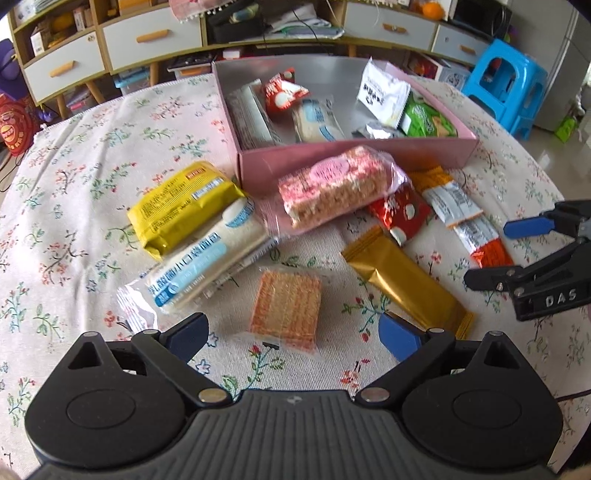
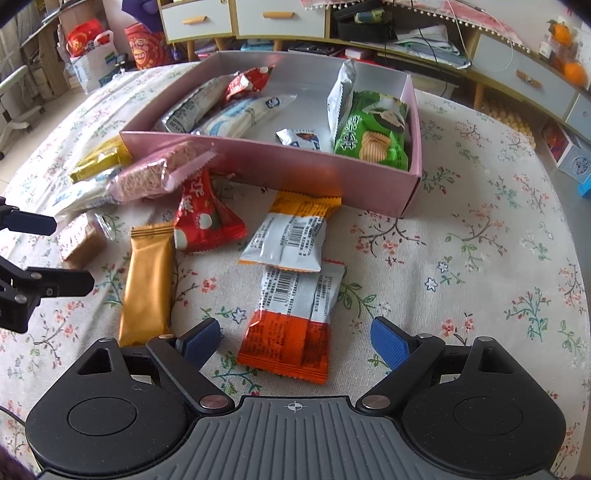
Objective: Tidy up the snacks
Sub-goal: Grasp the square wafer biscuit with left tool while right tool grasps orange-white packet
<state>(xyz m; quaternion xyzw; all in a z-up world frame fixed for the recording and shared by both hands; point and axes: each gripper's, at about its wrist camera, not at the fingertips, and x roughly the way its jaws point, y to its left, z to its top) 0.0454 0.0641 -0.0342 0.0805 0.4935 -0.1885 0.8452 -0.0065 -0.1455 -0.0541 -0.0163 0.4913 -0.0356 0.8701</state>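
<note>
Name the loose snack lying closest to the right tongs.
The orange-and-silver packet, lying between the open right tongs; the gold bar lies off to their left.

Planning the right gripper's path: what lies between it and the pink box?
In the right wrist view, two orange-and-silver packets lie between the right gripper and the pink box.

The left wrist view is taken from low over the table (image 1: 92, 155), close to the snacks. It is faced toward the pink box (image 1: 332, 162) at 12 o'clock, and the drawers (image 1: 147, 33) are seen far behind. The right gripper (image 1: 495, 253) is seen at 3 o'clock.

The right wrist view is taken from just as low and near. The pink box (image 2: 295, 166) is again seen at 12 o'clock, and the left gripper (image 2: 70, 254) is seen at 9 o'clock.

The box, the gold packet (image 1: 406, 284) (image 2: 149, 284) and the red packet (image 1: 400, 216) (image 2: 203, 221) are shared by both views.
</note>
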